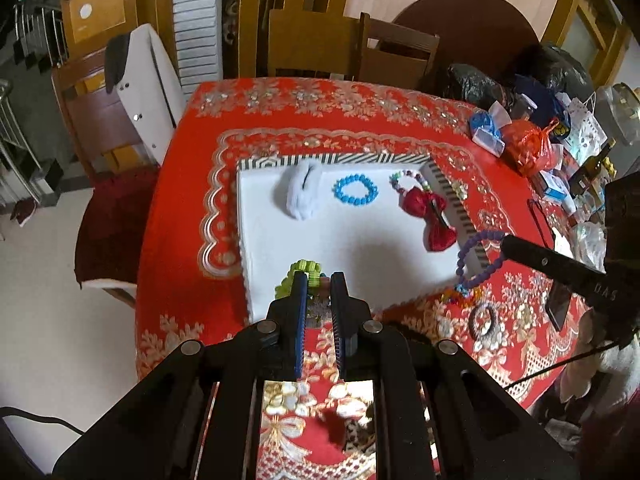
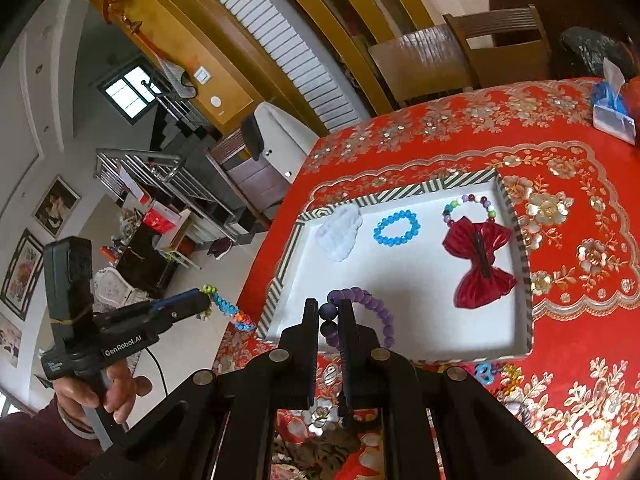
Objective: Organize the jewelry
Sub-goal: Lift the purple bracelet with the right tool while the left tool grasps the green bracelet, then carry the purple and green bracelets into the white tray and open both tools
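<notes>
The one clear marking is "GenRobot.AI", in white letters along the dark body of the left tool [image 2: 206, 300], seen from the right wrist view just above the hand [image 2: 106, 394] that holds its grip. Below that word, nearer the rear of the same body, sits a small white label of two or three lines, too small to read. In the left wrist view, the side of the right tool [image 1: 505, 249] bears pale letters that look like "DAS", partly cut off and blurred. Nothing else can be read.
</notes>
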The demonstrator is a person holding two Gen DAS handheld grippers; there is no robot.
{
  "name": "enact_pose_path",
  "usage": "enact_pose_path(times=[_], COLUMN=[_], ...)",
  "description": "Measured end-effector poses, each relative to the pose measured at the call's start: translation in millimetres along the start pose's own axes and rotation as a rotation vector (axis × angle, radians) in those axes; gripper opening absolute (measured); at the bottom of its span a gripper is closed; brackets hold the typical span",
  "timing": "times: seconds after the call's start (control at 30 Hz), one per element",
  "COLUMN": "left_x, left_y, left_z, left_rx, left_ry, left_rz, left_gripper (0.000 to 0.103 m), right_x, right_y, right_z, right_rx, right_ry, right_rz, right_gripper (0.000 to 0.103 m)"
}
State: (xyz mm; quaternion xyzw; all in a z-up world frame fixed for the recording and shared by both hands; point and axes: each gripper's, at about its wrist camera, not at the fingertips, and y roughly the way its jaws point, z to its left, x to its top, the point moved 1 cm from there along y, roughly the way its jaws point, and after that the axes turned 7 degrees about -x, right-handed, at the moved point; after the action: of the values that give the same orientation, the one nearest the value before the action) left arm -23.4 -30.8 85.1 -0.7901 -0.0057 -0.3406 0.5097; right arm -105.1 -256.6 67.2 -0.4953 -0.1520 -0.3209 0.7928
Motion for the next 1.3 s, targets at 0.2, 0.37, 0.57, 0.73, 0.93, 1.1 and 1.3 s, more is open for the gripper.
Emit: enact_pose_path(times=[0.2,0.37,0.57,0.73,0.93,1.1,1.3], left_x=[18,29,37,31,27,27,29], left_y=[24,53,100,123,131,138,143], left_z=[-14,-24,-7,35,59,70,73], left_rx=[-0.004,-0.027,-0.017,0.076,0.144,0.185,0.210], left_ry=[0.021,0.010,-0.042,-0.109,-0.148,-0.160,-0.160], left_rz=[0.016,0.042,0.097,0.152,0.174,0.181,0.180], left_gripper=[0.010,0.010,0.010,0.010,0.010,0.010,0.012], right_x=[9,21,33,42,58,62,62], right_y=[11,28,75,137,187,213,196], right_z=[-14,-26,-36,-26,-9,-4,-13], right_rx=[-0.020,-0.050,-0.062,-0.037,-0.009,-0.014,-0.001], right_ry=[0.017,0.022,0.022,-0.010,-0.053,-0.059,-0.009], right_rz=[0.013,0.033,0.117,0.215,0.266,0.314,0.295], right_gripper=[0.009,0.009,0.009,0.009,0.009,0.009,0.030])
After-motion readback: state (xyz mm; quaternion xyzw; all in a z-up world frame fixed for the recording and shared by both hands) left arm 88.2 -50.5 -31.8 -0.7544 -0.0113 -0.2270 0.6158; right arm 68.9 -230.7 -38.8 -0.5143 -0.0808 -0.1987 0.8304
